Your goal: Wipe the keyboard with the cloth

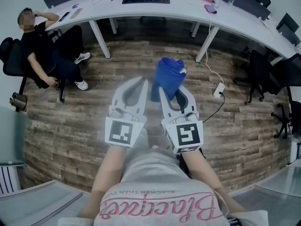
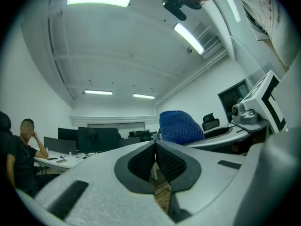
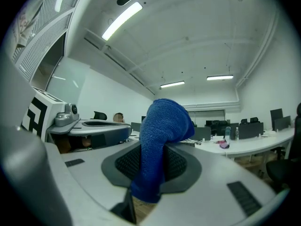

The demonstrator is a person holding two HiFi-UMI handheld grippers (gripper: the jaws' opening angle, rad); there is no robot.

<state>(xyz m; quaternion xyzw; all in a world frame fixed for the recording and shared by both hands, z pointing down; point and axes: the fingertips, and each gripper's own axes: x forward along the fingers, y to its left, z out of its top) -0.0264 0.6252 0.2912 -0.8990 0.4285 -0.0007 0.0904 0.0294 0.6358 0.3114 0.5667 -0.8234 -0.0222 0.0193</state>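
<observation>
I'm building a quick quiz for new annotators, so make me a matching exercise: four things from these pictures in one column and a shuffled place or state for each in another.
Things
1. cloth
2. left gripper
3. keyboard
4. seated person

Places or states
A. on the white desk far ahead
B. shut, nothing between its fingers
C. clamped in the right gripper
D. on a chair at the left

Pairs: 1-C, 2-B, 3-A, 4-D
</observation>
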